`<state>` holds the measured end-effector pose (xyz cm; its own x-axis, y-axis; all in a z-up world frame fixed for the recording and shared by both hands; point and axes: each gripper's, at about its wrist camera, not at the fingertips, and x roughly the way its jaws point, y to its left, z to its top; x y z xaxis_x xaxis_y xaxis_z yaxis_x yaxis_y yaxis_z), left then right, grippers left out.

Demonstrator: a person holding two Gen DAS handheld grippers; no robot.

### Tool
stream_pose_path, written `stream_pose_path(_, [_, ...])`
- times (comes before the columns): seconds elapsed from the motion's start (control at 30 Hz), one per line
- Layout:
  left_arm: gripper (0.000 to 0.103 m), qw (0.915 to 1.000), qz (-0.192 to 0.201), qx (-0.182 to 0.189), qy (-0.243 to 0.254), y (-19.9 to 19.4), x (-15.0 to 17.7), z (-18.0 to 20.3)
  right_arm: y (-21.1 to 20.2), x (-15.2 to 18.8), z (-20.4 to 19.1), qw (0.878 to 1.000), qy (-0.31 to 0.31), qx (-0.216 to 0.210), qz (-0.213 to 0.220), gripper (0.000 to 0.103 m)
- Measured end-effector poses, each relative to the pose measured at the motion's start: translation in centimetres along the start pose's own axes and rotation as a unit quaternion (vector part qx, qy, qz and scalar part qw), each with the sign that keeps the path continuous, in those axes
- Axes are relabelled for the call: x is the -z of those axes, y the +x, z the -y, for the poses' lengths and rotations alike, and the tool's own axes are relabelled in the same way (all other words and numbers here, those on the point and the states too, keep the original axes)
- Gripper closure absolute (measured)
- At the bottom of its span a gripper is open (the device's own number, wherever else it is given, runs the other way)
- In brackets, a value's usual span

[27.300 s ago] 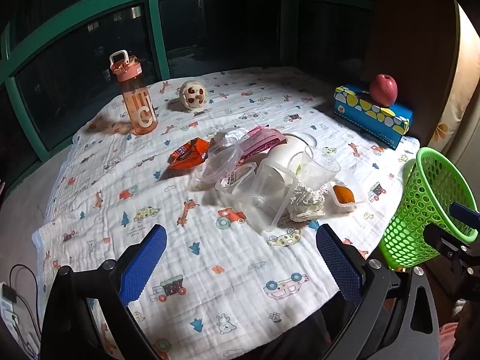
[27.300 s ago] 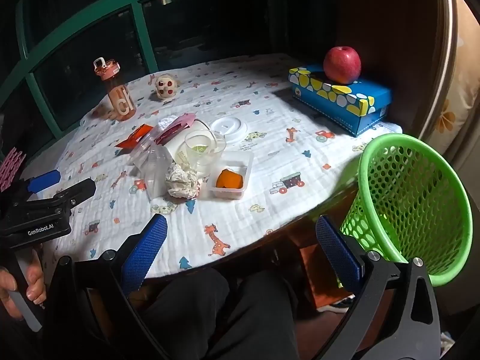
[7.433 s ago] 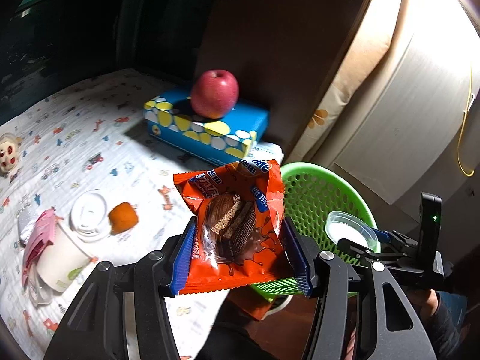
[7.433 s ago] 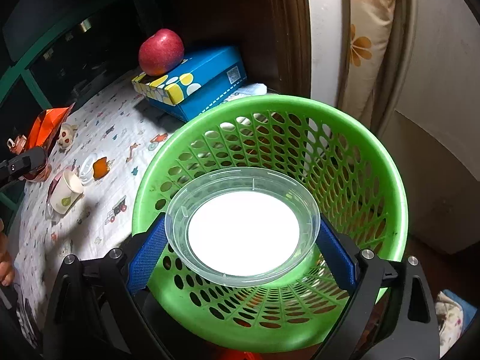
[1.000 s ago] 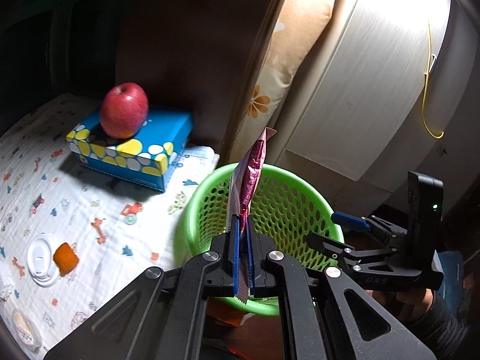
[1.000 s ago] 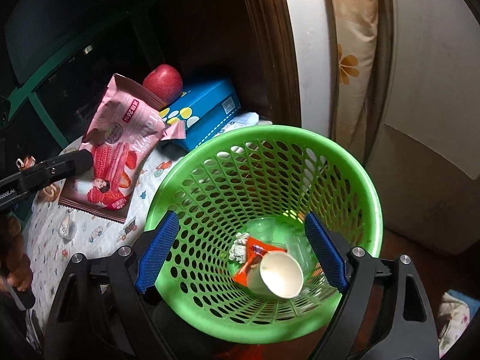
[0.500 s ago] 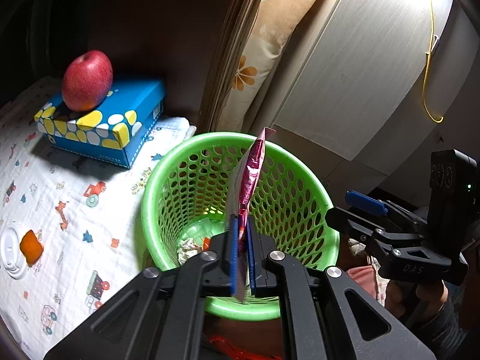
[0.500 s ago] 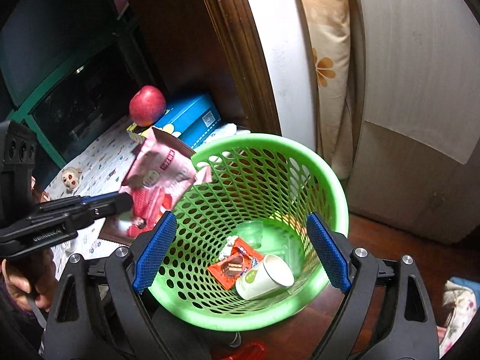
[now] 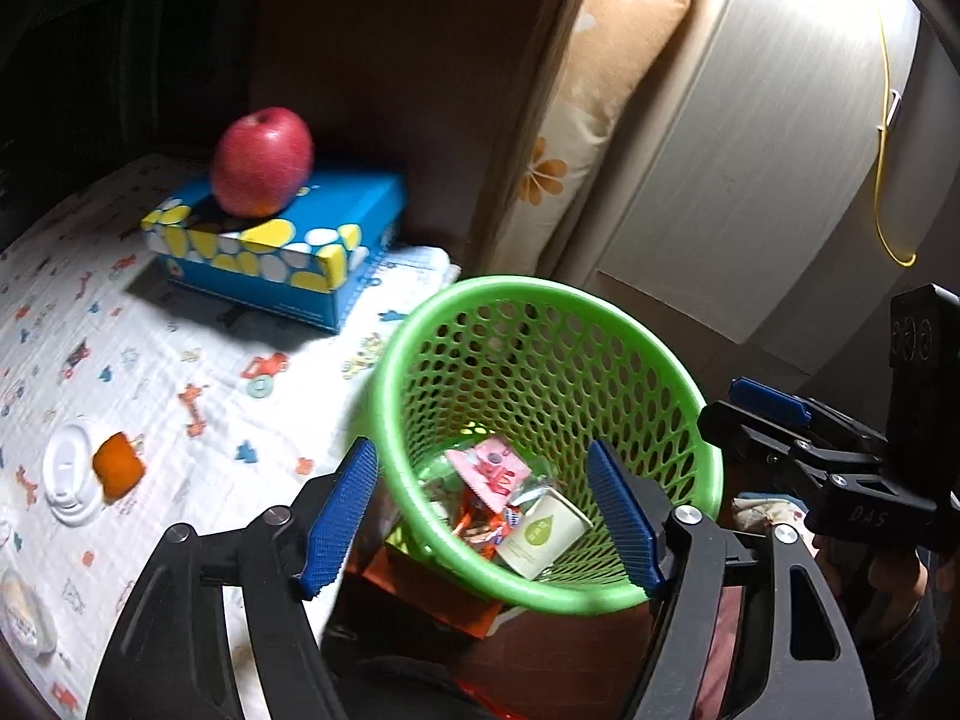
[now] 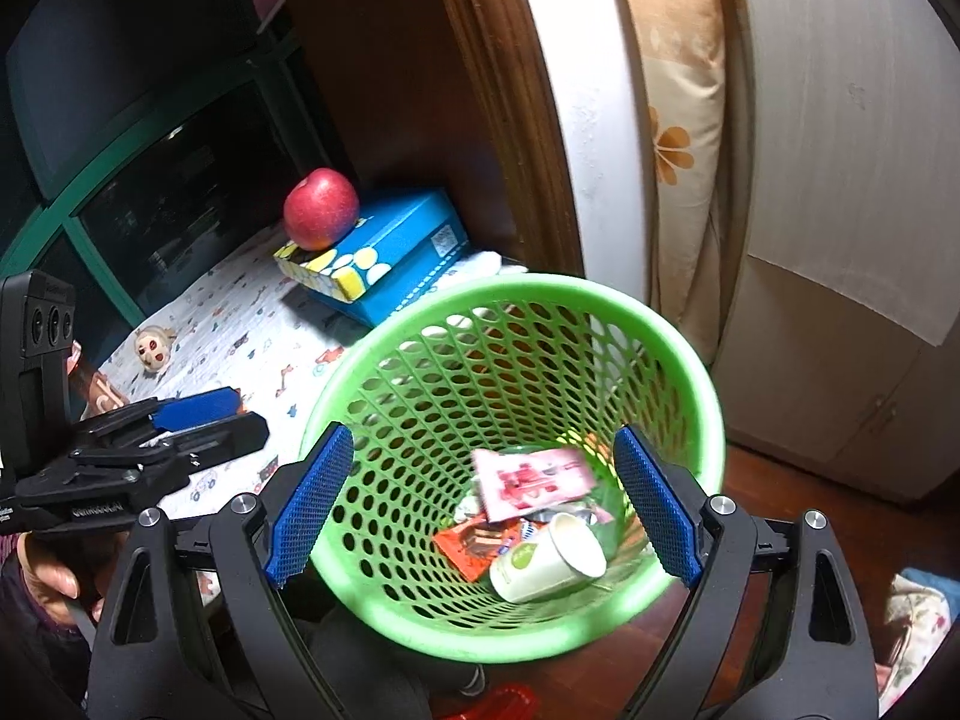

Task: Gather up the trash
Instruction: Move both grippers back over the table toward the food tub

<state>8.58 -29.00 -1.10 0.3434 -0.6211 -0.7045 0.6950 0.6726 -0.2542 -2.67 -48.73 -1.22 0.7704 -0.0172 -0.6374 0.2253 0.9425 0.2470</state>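
Observation:
A green mesh basket [image 9: 498,294] [image 10: 690,372] stands beside the table. Inside lie a pink snack wrapper [image 9: 492,471] [image 10: 534,480], an orange chocolate wrapper [image 9: 480,525] [image 10: 477,543], a white paper cup [image 9: 540,534] [image 10: 546,558] and clear plastic pieces. My left gripper [image 9: 480,510] is open and empty above the basket's near rim. My right gripper [image 10: 480,504] is open and empty over the basket. On the table remain a white cup lid [image 9: 66,471] and an orange piece [image 9: 118,473].
A red apple [image 9: 262,161] [image 10: 321,208] sits on a blue tissue box [image 9: 282,246] [image 10: 384,252] on the cloth-covered table [image 9: 150,360]. A small doll [image 10: 153,348] lies further back. A wooden post, a flowered pillow and a cabinet stand behind the basket.
My left gripper has opened and the pink wrapper has dropped into the basket. The right gripper stays open over the basket.

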Motion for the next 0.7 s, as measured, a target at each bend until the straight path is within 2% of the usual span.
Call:
stream_pose_path(0.17, [0.017, 0.9984, 0.035, -0.044, -0.004, -2.4, 0.8, -2.4, 0.7, -0.2, -2.2, 1.000, -0.021, -0.012, -0.005, 0.015])
stream_pose_path(0.33, [0.010, 0.9961, 0.042, -0.076, -0.018, -4.6, 1.4, -5.2, 1.7, -0.3, -4.6, 0.999, -0.041, -0.027, -0.013, 0.015])
stream_pose_path(0.53, [0.007, 0.9912, 0.040, -0.109, -0.063, -7.1, 2.8, -9.9, 3.4, -0.3, -8.4, 0.996, -0.070, -0.053, -0.028, 0.015])
stream_pose_path(0.7, [0.007, 0.9838, 0.031, -0.149, -0.095, -8.8, 4.8, -13.7, 5.3, -0.1, -12.2, 0.991, -0.101, -0.079, -0.043, 0.015])
